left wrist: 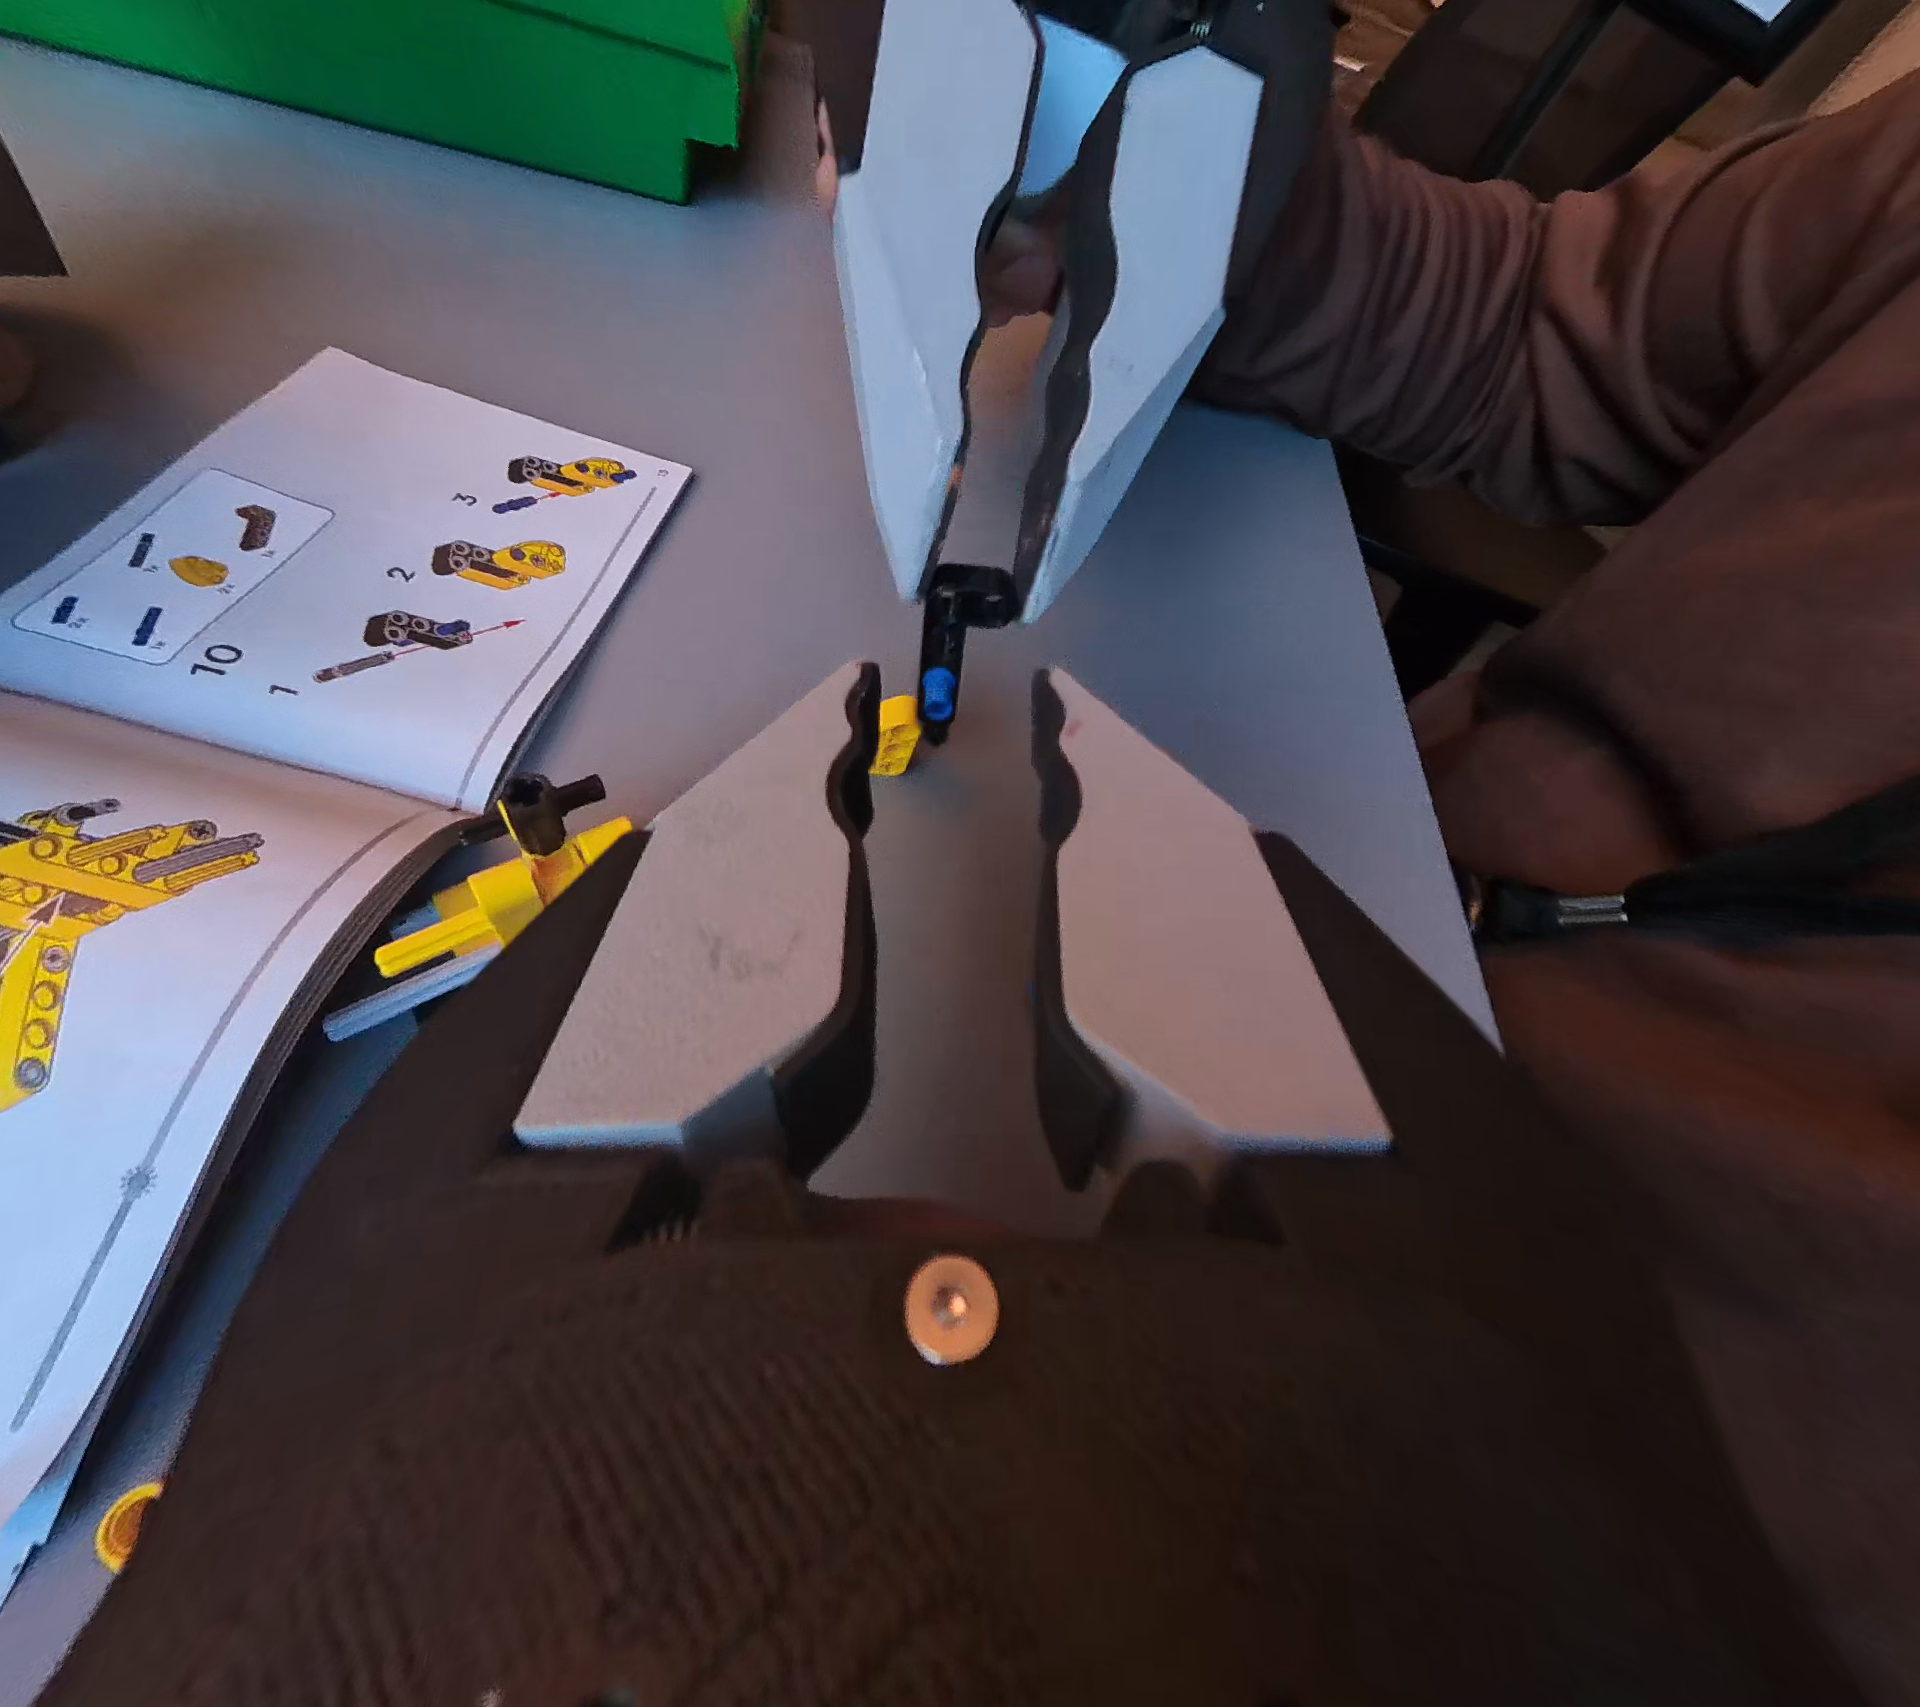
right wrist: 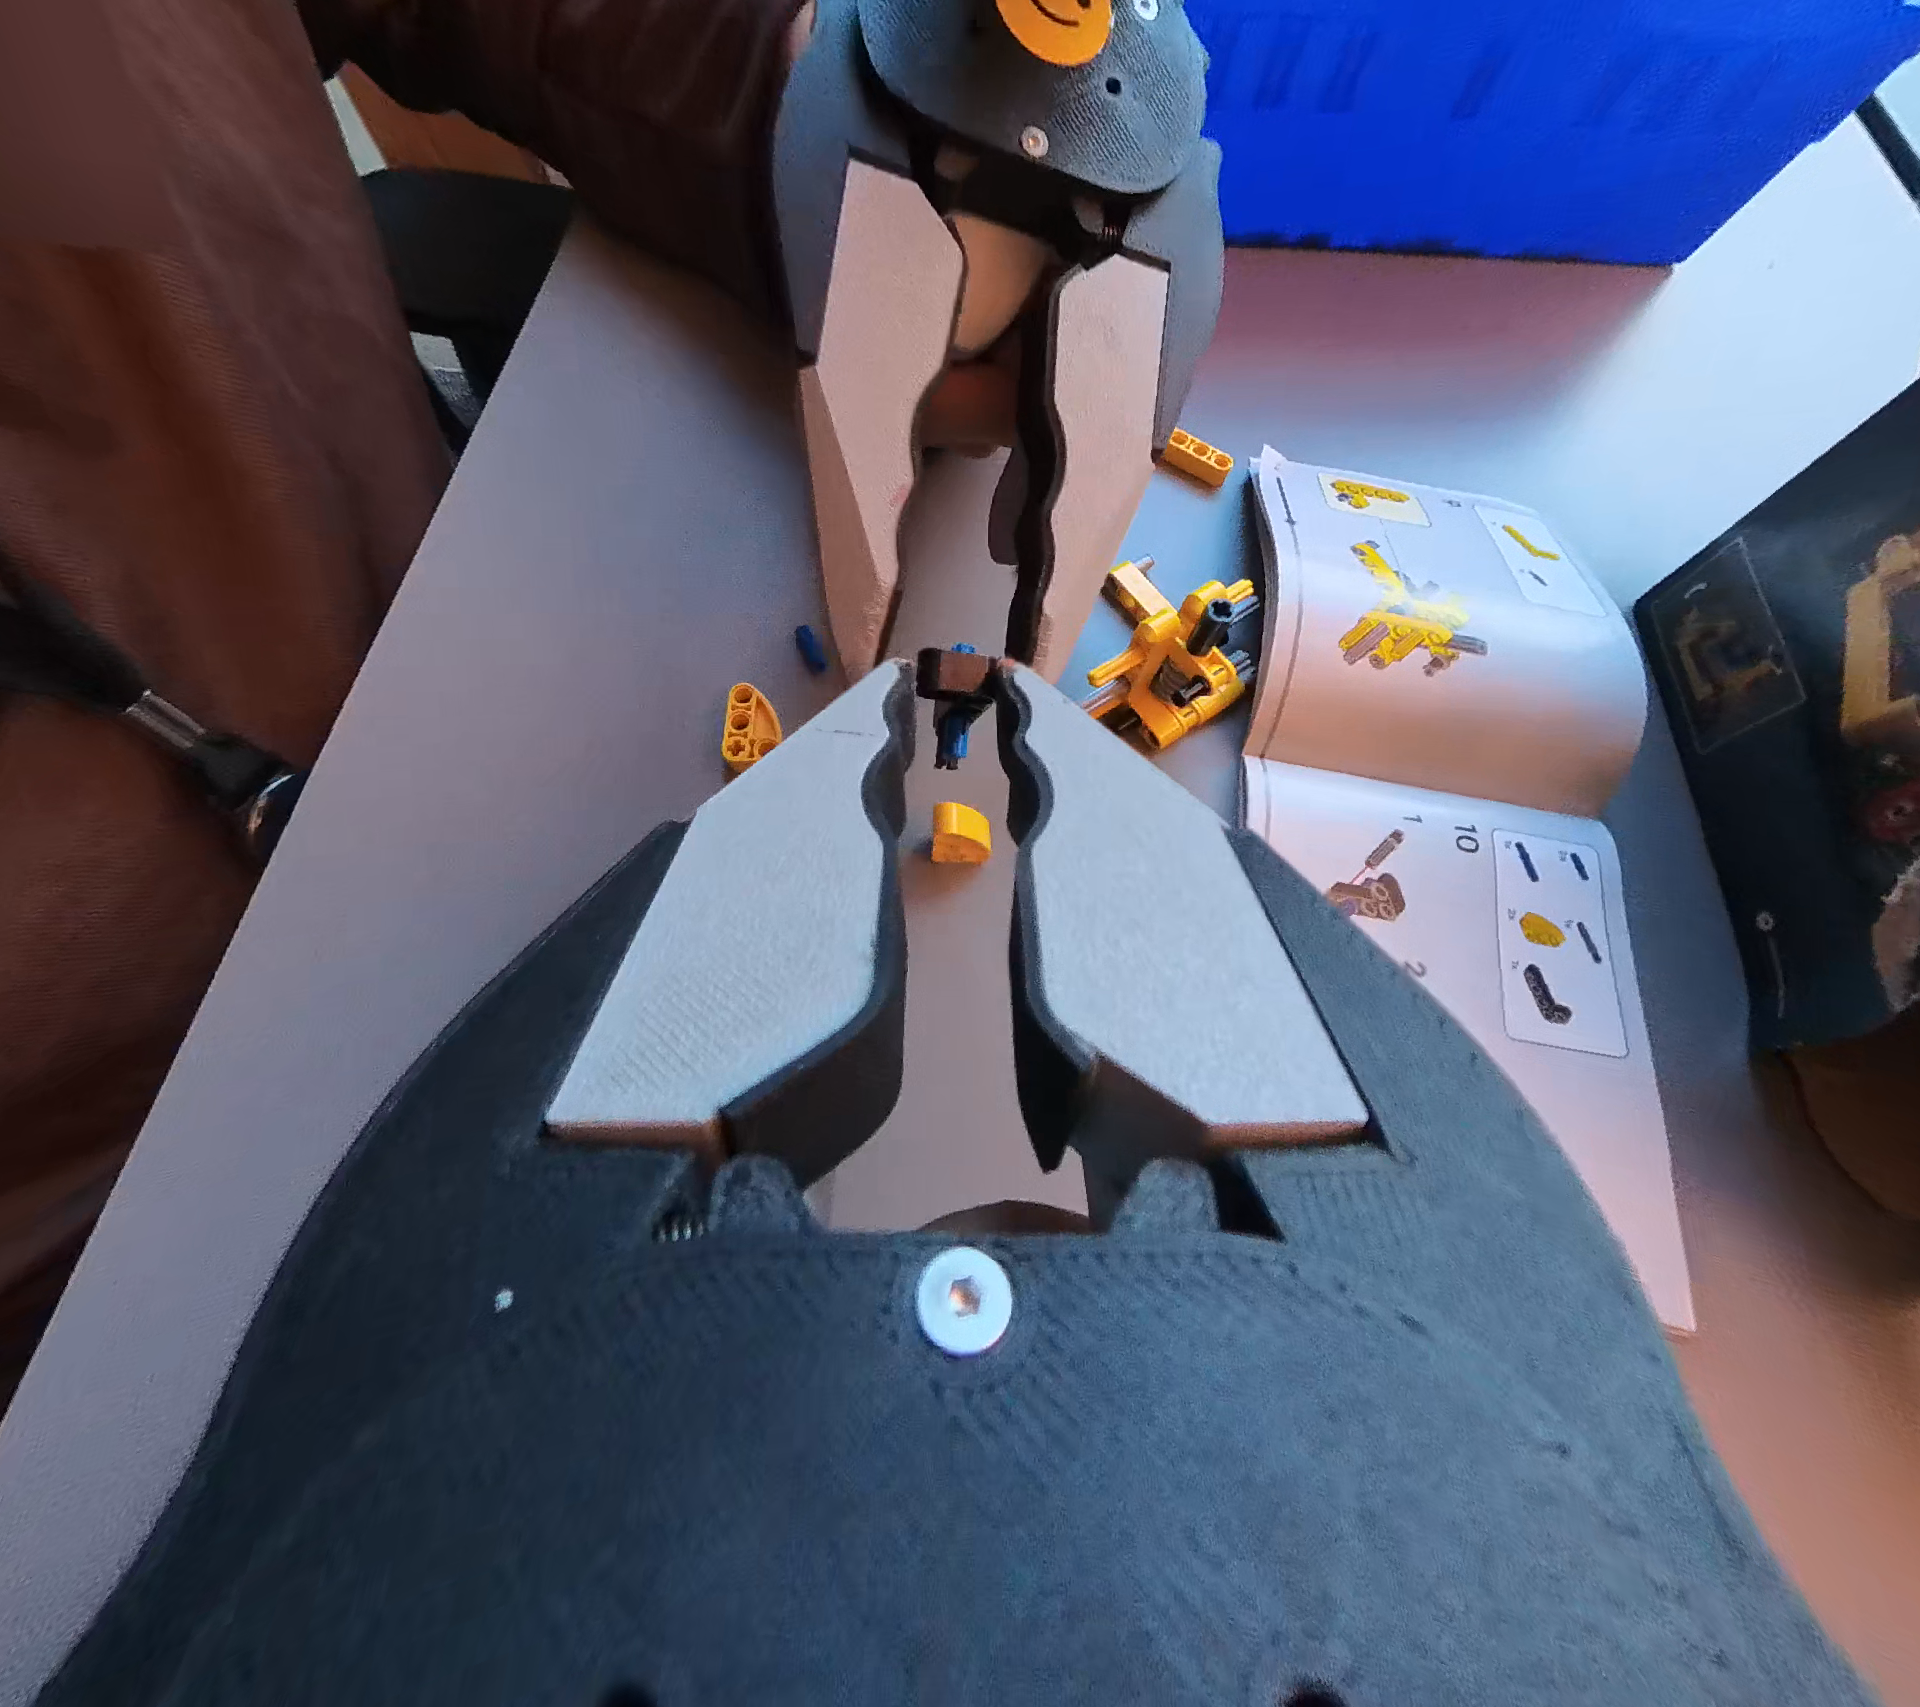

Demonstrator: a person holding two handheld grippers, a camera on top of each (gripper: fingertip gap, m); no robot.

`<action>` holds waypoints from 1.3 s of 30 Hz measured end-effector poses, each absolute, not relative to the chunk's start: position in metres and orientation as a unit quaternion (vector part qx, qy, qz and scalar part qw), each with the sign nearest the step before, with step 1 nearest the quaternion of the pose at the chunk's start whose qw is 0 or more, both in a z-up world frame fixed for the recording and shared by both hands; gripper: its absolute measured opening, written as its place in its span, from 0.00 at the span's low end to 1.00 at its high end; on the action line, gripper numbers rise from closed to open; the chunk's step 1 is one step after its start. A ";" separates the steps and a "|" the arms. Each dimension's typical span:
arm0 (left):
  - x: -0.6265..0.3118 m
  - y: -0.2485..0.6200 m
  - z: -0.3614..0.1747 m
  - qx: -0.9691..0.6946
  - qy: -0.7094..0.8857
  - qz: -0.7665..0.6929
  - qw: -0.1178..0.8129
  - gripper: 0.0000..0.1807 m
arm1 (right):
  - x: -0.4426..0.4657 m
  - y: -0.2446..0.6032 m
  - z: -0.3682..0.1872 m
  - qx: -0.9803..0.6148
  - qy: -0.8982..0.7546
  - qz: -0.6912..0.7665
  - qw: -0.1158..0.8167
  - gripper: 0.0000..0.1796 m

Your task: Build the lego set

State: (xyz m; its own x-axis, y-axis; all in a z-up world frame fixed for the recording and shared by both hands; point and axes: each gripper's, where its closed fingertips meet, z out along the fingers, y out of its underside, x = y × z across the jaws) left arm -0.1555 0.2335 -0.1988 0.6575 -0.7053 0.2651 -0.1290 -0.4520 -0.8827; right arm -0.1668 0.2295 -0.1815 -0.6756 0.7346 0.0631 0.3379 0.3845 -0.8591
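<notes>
Gripping the black bent beam (right wrist: pixel 956 678) at its top, your right gripper (right wrist: pixel 954 681) is clamped on it, a blue pin (left wrist: pixel 937 691) in its lower end. Your left gripper (left wrist: pixel 951 681) stands apart, empty, fingertips facing it. A yellow half-round piece (right wrist: pixel 958 831) lies on the table (right wrist: pixel 623 514) between your right fingers.

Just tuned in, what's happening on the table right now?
A person is building a Lego set with two handheld grippers. The right gripper is shut on a small black piece with a blue pin, held just above the table. The left gripper is open, facing it, with a small yellow piece by its tip. The open instruction booklet and a half-built yellow assembly lie beside them.
</notes>
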 end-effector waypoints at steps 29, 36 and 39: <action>-0.163 0.241 -0.197 -0.788 0.273 -0.258 0.488 0.02 | -0.173 0.231 -0.183 -0.371 -0.770 0.480 0.197 0.07; -0.162 0.240 -0.202 -0.797 0.280 -0.245 0.477 0.02 | -0.173 0.229 -0.187 -0.367 -0.776 0.475 0.195 0.06; -0.163 0.240 -0.202 -0.795 0.285 -0.237 0.481 0.02 | -0.173 0.229 -0.187 -0.369 -0.773 0.480 0.191 0.06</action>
